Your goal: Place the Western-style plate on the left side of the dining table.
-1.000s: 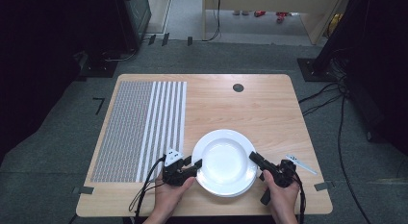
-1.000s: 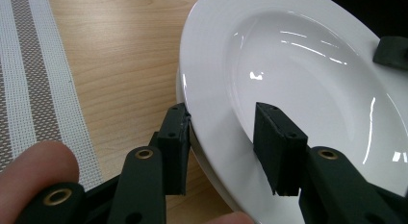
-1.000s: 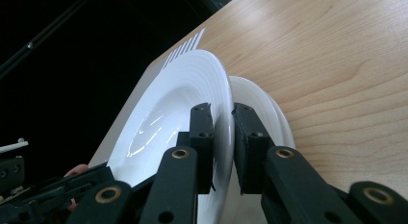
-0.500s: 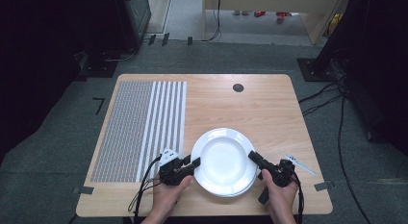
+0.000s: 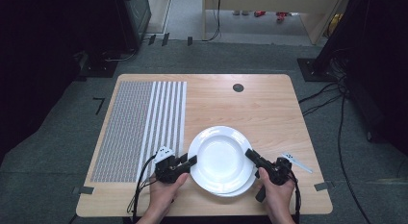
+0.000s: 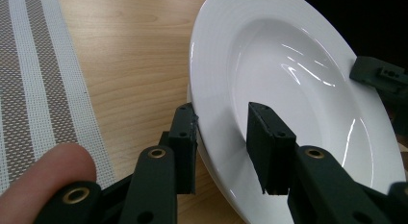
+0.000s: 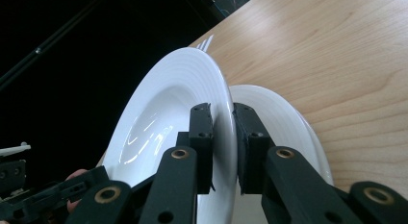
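I have the top plate (image 5: 222,157) gripped from both sides near the front edge of the worktop (image 5: 269,108). My right tool (image 7: 222,113) is clamped narrow on the plate's right rim, one jaw on the upper face and one beneath it. My left tool (image 6: 221,128) straddles the opposite rim: one jaw sits against the underside, while the other stands over the plate's well with a visible gap, so it is wider than the right and I cannot tell whether it is pressing the rim firmly.

In the right gripper view the gripped plate is tilted up off a second plate (image 7: 279,118) that lies flat on the wood beneath it; in the high view the lower plate's rim peeks out at the front right.

Compared with a second ago, the top plate has drifted slightly left and toward me, and my left hand (image 5: 161,192) has moved left with it. My right hand (image 5: 279,195) has barely changed place.

The striped mat (image 5: 139,123) covers the worktop's left part, apart from the plates. A small white fork (image 5: 297,162) lies just right of my right tool.
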`<control>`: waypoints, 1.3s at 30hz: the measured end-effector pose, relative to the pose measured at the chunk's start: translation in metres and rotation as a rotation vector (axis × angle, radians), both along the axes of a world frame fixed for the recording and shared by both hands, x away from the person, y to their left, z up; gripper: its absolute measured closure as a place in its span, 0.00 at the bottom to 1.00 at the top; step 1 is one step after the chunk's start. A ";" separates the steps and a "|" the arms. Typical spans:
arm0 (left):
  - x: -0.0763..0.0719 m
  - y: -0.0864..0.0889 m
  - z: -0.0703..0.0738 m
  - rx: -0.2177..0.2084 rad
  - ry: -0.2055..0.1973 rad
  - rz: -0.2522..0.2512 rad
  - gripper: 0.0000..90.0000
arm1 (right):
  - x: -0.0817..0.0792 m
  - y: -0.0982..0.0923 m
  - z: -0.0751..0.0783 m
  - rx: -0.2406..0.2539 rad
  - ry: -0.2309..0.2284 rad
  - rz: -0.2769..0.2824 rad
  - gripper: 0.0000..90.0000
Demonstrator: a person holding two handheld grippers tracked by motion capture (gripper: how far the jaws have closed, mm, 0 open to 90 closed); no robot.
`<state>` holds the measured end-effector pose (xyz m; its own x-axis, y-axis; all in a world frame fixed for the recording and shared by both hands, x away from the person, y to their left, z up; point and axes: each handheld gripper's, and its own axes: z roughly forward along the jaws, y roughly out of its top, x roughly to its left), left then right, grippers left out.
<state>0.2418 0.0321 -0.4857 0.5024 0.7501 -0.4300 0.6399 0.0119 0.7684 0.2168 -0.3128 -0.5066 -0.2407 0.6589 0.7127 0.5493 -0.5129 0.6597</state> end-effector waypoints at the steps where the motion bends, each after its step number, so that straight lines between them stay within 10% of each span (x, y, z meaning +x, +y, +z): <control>1: 0.000 0.001 0.000 -0.005 0.001 -0.004 0.73 | 0.000 0.000 0.001 0.002 -0.004 0.000 0.90; 39: 0.015 0.042 0.023 -0.052 -0.018 0.016 0.78 | 0.023 0.030 0.027 -0.007 -0.021 0.079 0.89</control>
<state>0.2563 0.0743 -0.4628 0.4988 0.7349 -0.4594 0.6251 0.0621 0.7781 0.2395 -0.2825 -0.4792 -0.3070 0.6422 0.7024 0.5735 -0.4642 0.6750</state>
